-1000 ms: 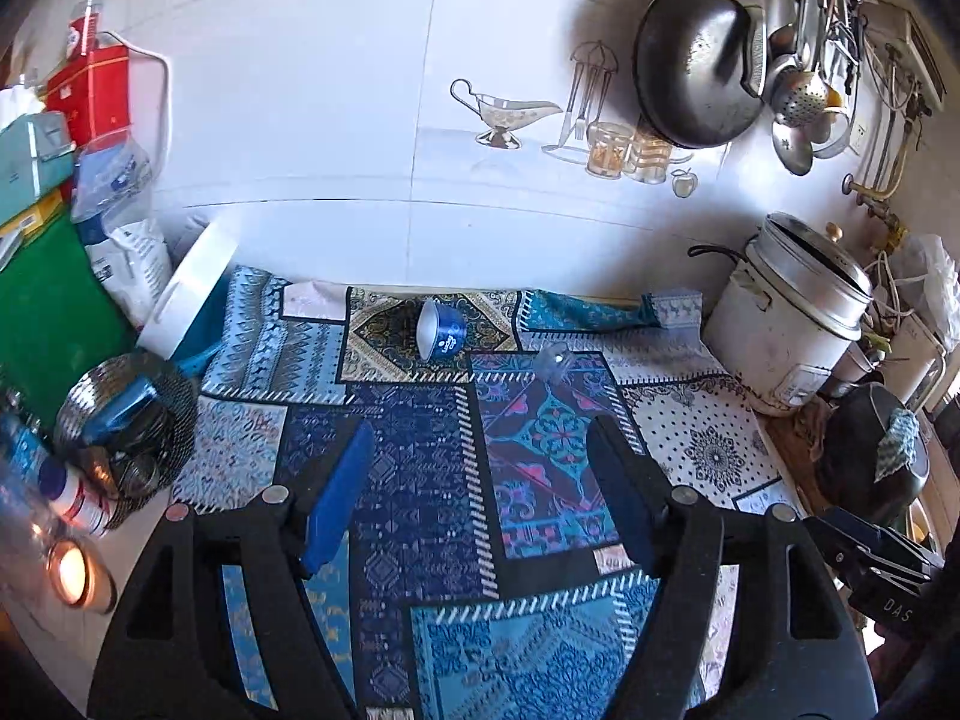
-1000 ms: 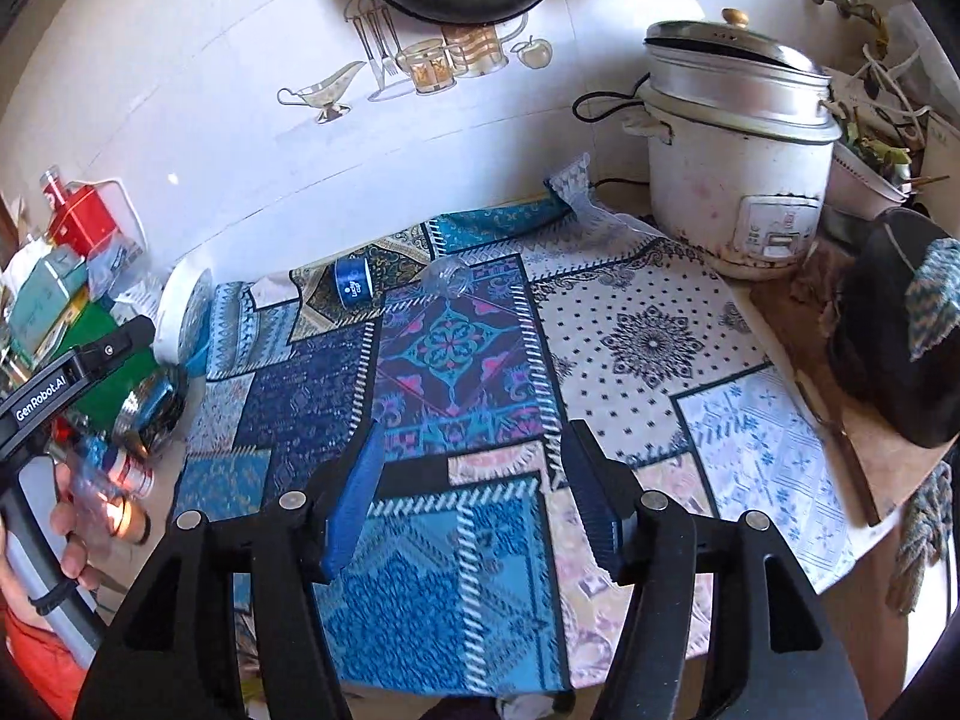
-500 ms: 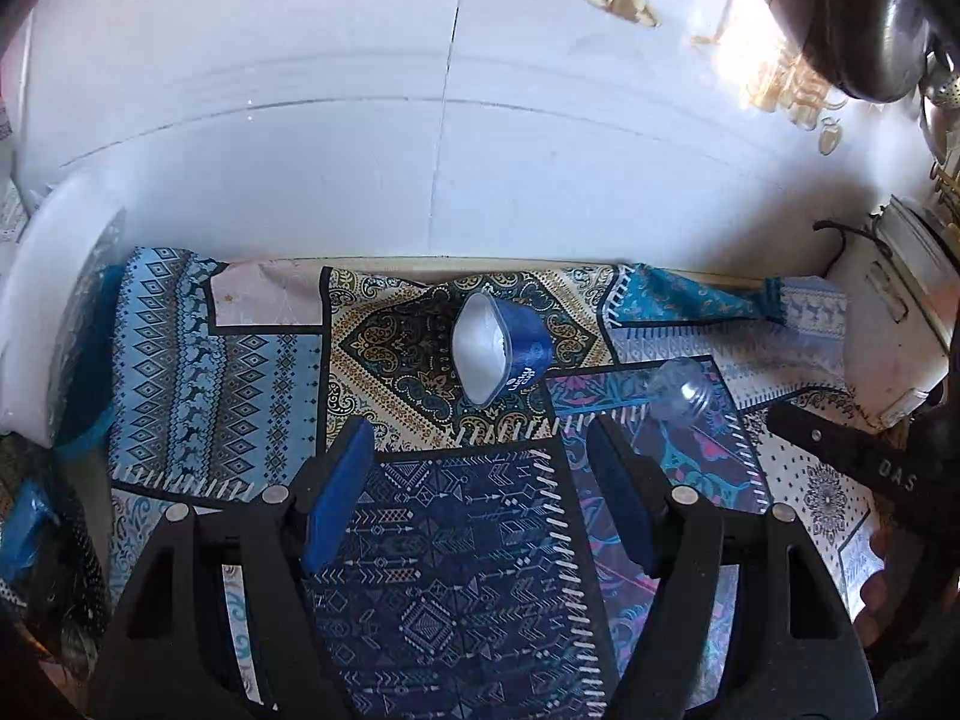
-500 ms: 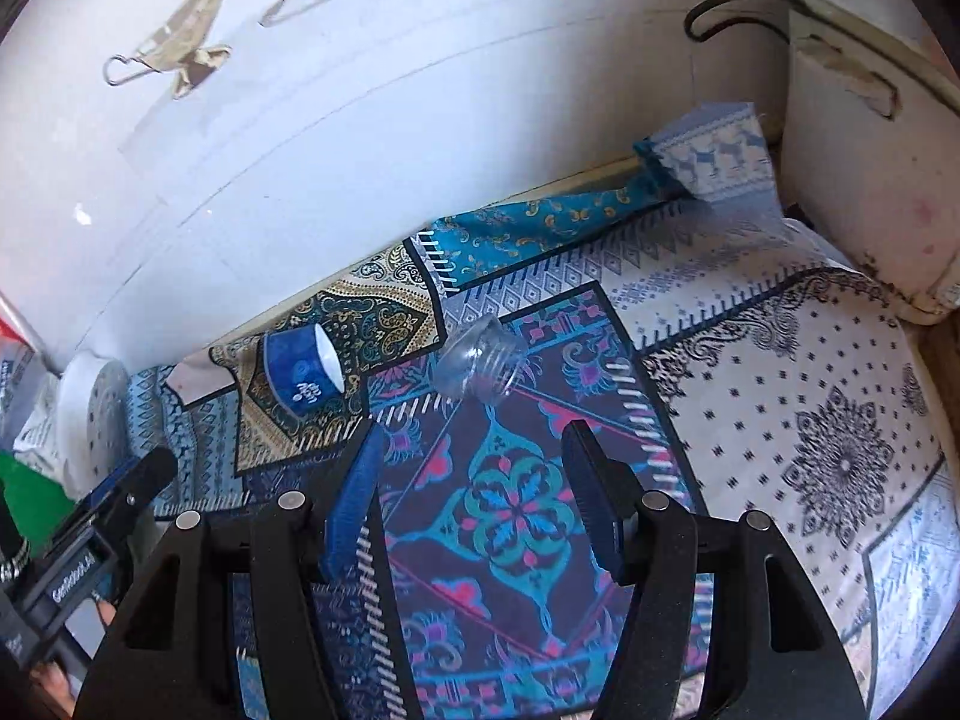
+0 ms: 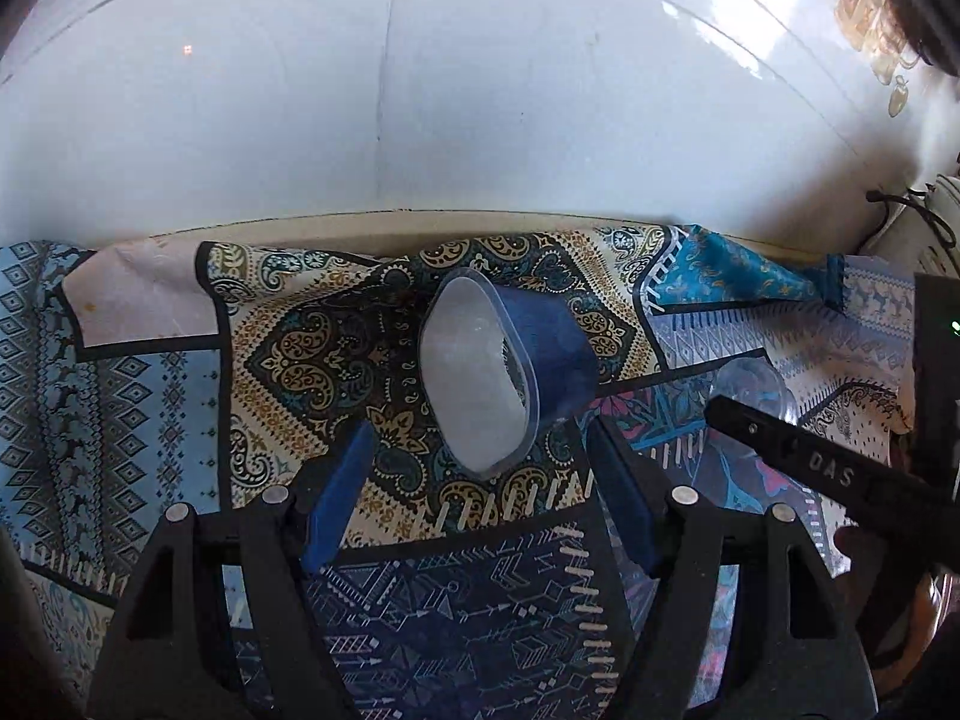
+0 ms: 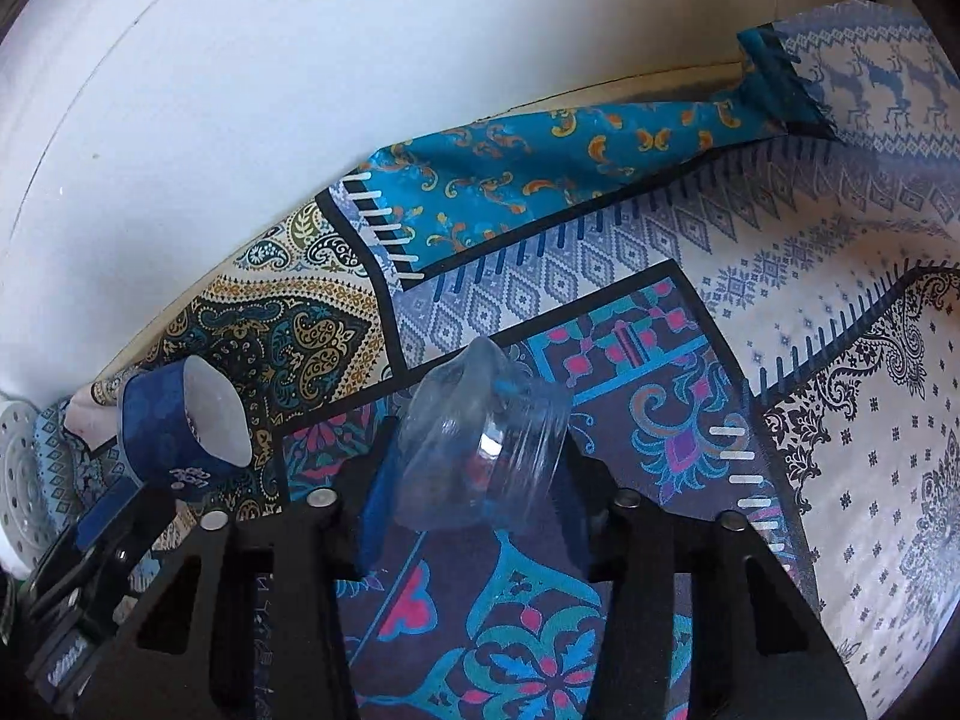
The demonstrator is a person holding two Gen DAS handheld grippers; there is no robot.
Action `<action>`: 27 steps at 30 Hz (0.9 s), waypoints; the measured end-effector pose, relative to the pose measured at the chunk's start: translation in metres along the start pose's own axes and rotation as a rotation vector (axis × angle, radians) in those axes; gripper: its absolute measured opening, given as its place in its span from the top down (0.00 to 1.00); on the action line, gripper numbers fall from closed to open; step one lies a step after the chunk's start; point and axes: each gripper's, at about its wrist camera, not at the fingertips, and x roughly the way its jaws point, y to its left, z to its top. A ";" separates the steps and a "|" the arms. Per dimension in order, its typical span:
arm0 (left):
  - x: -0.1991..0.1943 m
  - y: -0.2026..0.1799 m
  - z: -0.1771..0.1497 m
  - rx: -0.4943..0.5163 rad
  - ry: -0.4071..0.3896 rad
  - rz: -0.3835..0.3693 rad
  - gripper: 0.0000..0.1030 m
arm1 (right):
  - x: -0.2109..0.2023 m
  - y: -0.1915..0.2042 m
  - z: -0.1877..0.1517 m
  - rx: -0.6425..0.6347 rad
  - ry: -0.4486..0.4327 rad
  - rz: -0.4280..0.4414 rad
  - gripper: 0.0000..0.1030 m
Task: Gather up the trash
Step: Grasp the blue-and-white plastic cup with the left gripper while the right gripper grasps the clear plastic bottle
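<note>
A blue plastic cup (image 5: 516,360) with a white inside lies on its side on the patterned cloth (image 5: 180,360), its mouth facing me. My left gripper (image 5: 480,474) is open, its blue pads on either side of the cup's near rim, not touching. The cup also shows in the right wrist view (image 6: 180,426). A crumpled clear plastic cup (image 6: 480,450) lies on its side between the open pads of my right gripper (image 6: 474,498). It shows partly in the left wrist view (image 5: 750,384), behind the right gripper's body.
A white tiled wall (image 5: 420,90) rises right behind the cloth's far edge. A white perforated round object (image 6: 18,480) sits at the far left. A folded-up cloth corner (image 6: 840,72) and a black cord (image 5: 918,216) lie at the right.
Both grippers have moved forward and down toward the wall. The blue cup now sits between the left pads, and the clear cup between the right pads. Both stay open.
</note>
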 end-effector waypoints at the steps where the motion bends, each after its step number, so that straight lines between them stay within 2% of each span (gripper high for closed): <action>1: 0.007 -0.001 0.002 -0.004 0.007 0.002 0.30 | -0.002 0.000 -0.002 -0.005 -0.007 -0.002 0.64; 9: 0.041 -0.002 0.015 -0.035 0.037 0.024 0.30 | -0.028 -0.007 -0.022 -0.028 -0.041 0.011 0.65; 18: 0.056 -0.013 0.029 -0.031 -0.002 0.095 0.30 | -0.055 -0.025 -0.039 -0.023 -0.054 0.005 0.65; 23: 0.052 -0.016 0.028 -0.041 -0.028 0.094 0.31 | -0.075 -0.039 -0.048 -0.020 -0.067 -0.001 0.65; 27: 0.033 -0.017 0.019 -0.045 -0.033 0.072 0.37 | -0.084 -0.041 -0.056 -0.016 -0.082 0.005 0.65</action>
